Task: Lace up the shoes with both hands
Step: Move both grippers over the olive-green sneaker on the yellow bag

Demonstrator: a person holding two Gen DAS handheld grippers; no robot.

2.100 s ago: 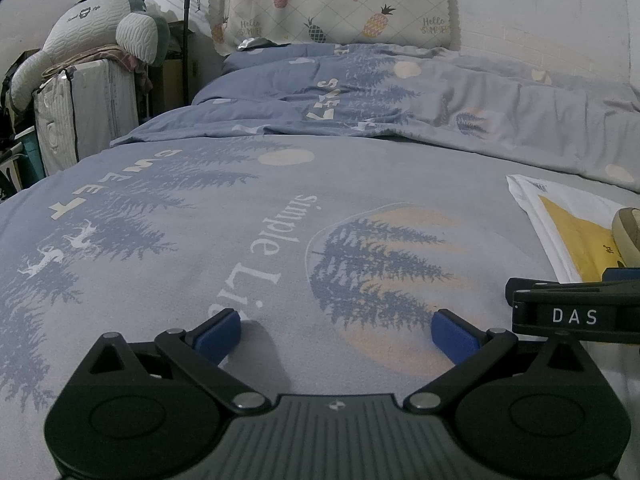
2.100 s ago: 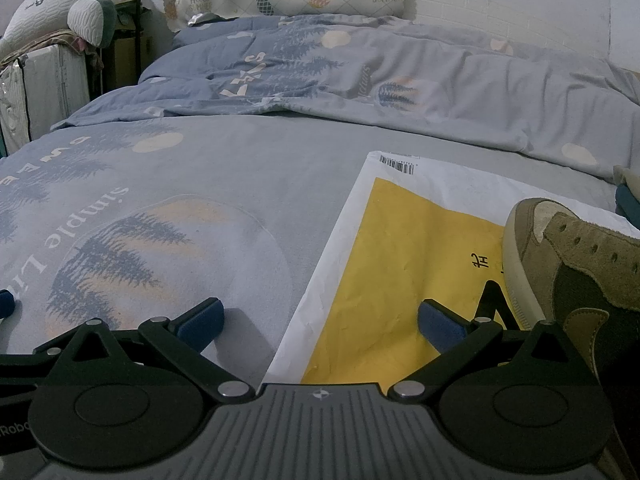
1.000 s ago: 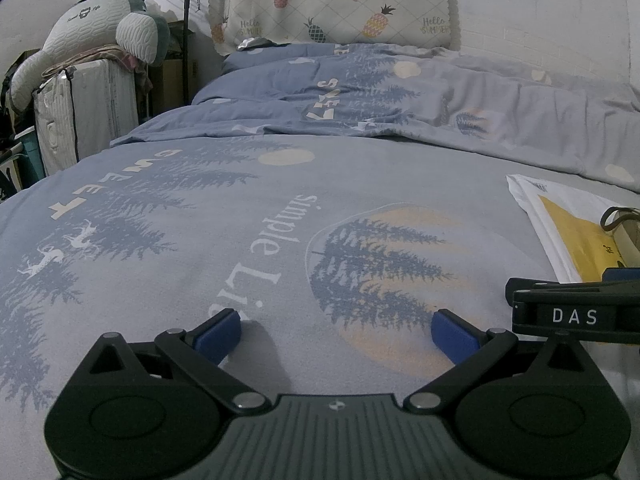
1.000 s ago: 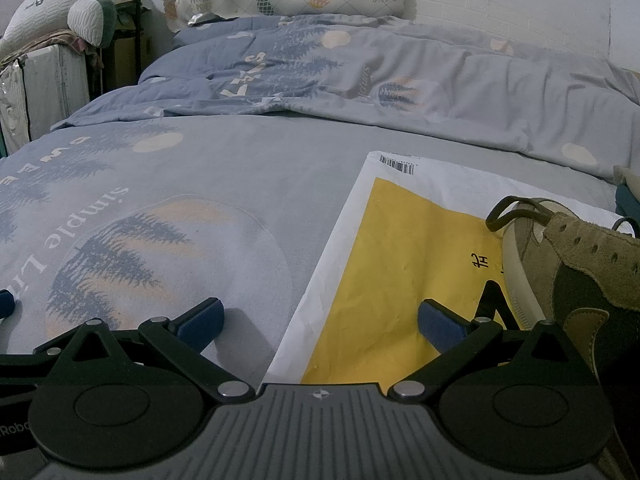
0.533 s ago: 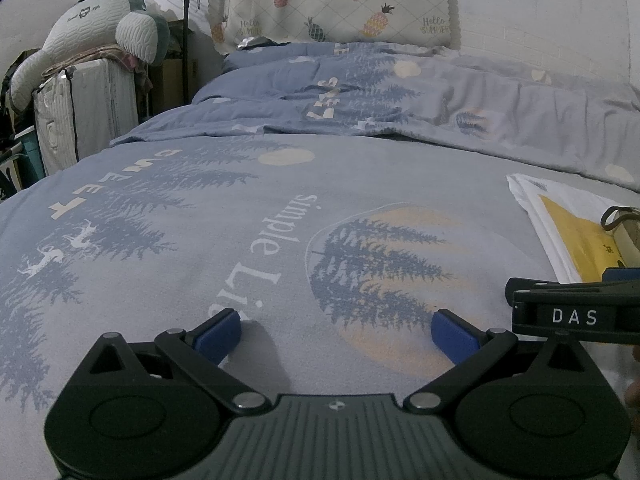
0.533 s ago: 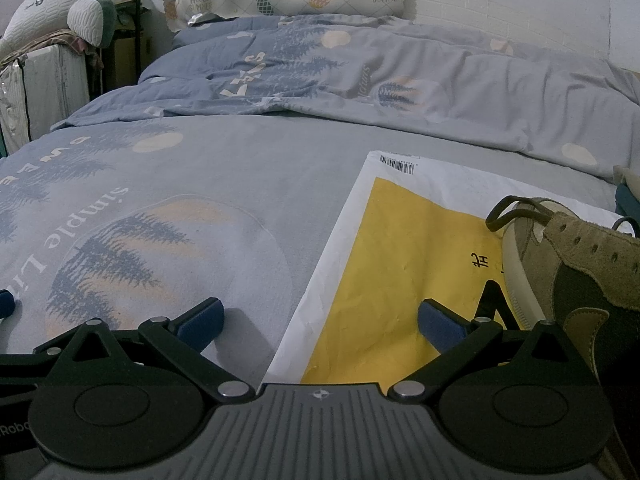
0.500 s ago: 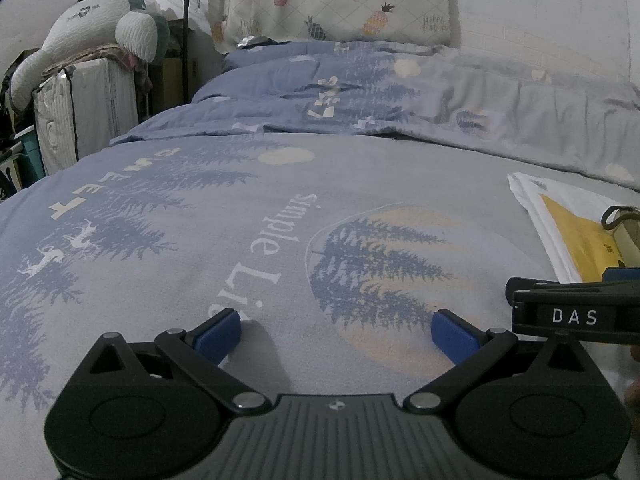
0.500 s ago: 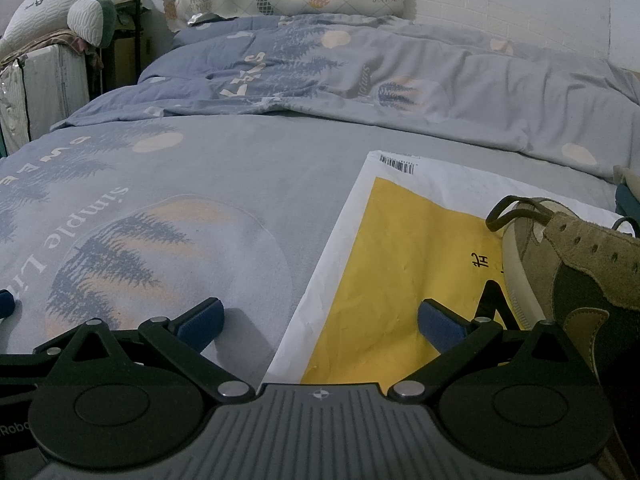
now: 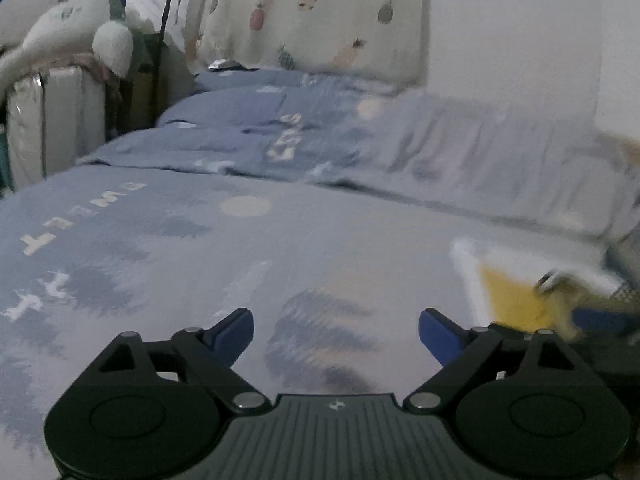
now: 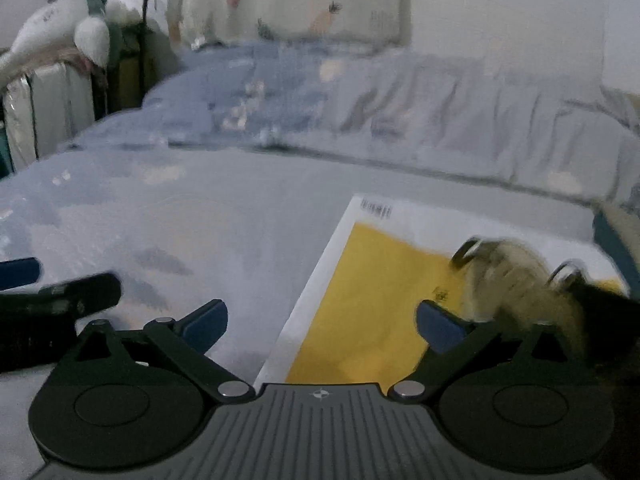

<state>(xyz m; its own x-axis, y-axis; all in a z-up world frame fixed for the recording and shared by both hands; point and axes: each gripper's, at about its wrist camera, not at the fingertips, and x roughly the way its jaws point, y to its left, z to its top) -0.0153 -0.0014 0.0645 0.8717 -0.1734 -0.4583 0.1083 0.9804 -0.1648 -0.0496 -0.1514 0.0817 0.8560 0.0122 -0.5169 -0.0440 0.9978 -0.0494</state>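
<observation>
An olive-brown suede shoe [image 10: 516, 280] with a dark lace loop lies blurred on a yellow-and-white mailer bag [image 10: 376, 300] on the bed, to the right of my right gripper [image 10: 322, 320]. That gripper's jaws are closing, still wide, with only the mailer between them. In the left wrist view the shoe [image 9: 560, 292] shows at the far right edge. My left gripper [image 9: 336, 330] hovers over the bedsheet, its jaws closing but still wide, nothing between them. Its black body [image 10: 48, 308] shows at the left of the right wrist view.
A blue-grey sheet [image 9: 200, 248] printed with trees and letters covers the bed. A crumpled duvet [image 9: 440, 152] lies across the far side. A pineapple-print curtain [image 9: 320, 16] hangs behind. A plush toy [image 9: 80, 28] sits on stacked cases at the left.
Both grippers have lifted off the bed and tilted, so both views are blurred and look down from higher. Their blue fingers stand slightly closer together than before.
</observation>
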